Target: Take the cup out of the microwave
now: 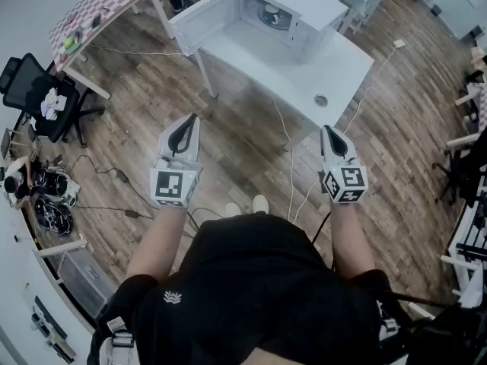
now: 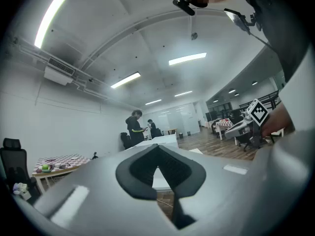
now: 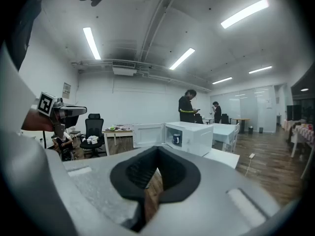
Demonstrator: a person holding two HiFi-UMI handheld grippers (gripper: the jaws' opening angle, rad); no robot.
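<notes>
Both clenched on nothing, my left gripper (image 1: 191, 122) and right gripper (image 1: 327, 132) hover near me, well apart from the far table (image 1: 335, 71) where the cup (image 1: 271, 15) sits inside the open microwave (image 1: 304, 2), so I judge the approach barely begun: next I must step in and open one gripper

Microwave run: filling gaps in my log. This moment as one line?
microwave: door open | cup: inside microwave | left gripper: shut, empty | right gripper: shut, empty | both: short of the table
</notes>
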